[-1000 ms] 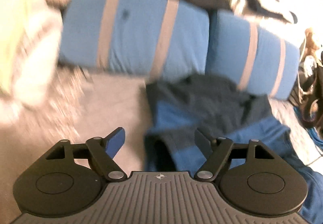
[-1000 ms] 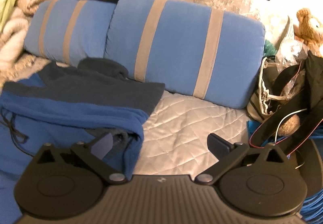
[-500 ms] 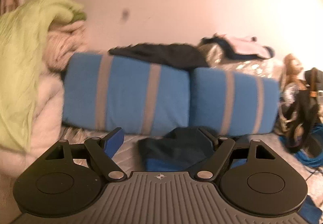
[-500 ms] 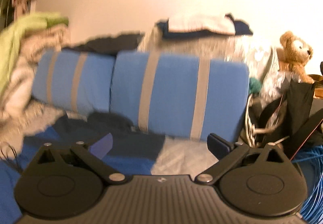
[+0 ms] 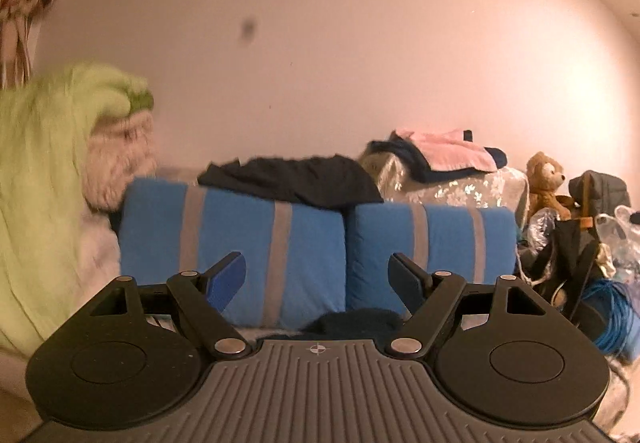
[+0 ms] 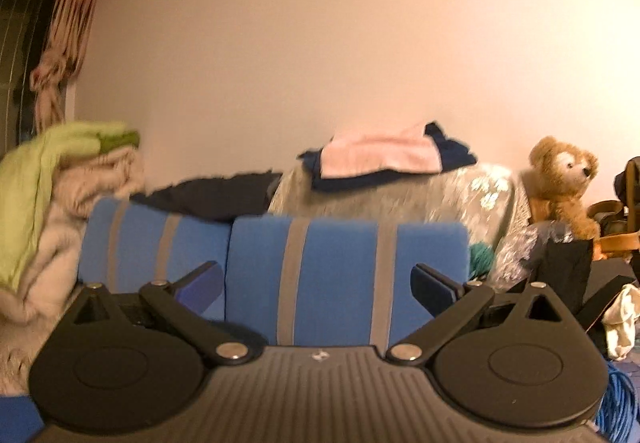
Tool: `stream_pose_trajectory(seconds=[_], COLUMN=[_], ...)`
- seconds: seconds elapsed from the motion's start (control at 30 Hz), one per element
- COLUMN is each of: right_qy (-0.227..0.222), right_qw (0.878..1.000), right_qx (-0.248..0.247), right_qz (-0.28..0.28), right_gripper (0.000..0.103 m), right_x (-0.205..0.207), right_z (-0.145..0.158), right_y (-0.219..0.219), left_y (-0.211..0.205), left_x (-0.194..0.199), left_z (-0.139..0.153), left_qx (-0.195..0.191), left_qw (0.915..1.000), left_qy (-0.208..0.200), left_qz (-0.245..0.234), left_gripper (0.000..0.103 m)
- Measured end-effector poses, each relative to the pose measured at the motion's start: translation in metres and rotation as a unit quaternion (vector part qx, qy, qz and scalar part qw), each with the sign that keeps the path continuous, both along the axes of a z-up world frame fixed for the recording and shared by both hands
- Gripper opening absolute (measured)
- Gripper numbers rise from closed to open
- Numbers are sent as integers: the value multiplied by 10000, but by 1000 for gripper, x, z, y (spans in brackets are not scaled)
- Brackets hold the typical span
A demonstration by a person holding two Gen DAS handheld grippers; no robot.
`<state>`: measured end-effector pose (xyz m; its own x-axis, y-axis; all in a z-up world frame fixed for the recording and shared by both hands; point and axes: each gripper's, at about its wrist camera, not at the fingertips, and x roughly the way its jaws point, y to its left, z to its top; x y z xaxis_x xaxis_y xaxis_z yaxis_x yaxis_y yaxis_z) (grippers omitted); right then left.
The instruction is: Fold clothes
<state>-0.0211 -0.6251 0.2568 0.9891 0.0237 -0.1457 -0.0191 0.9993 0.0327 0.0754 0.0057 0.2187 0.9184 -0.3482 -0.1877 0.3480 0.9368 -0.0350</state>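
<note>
Holding nothing, left gripper (image 5: 318,275) and right gripper (image 6: 318,285) both spread wide, aimed at far striped pillows (image 6: 344,279); dark garment (image 5: 352,321) barely visible, fold progress unclear.

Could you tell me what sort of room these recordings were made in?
Most likely a bedroom: two blue striped pillows against the wall, a teddy bear beside them, and piled blankets and clothes.

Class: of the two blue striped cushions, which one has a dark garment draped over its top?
The left cushion; the dark garment lies across its top, while the right cushion is bare.
</note>
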Motion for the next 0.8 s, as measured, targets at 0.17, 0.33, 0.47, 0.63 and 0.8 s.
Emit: stream_pose_trajectory(seconds=[0.17, 0.33, 0.47, 0.63, 0.8], right_qy=[75, 381, 577, 768, 944], right_qw=[9975, 9956, 9942, 9945, 9921], right_qx=[-689, -851, -903, -664, -791], right_qz=[-128, -101, 49, 277, 219], right_gripper=[103, 103, 103, 103, 103], right_x=[-24, -52, -75, -109, -126], right_z=[19, 19, 19, 22, 6], right_y=[0, -6, -11, -26, -31], left_y=[17, 32, 45, 61, 67], left_x=[-23, -46, -64, -86, -94], left_z=[9, 4, 0, -5, -31], left_qx=[114, 255, 367, 508, 539], left_qw=[9996, 9993, 9987, 9975, 9960], left_qy=[-117, 51, 185, 353, 646], left_qz=[238, 280, 313, 354, 296], left_gripper=[78, 78, 78, 78, 79])
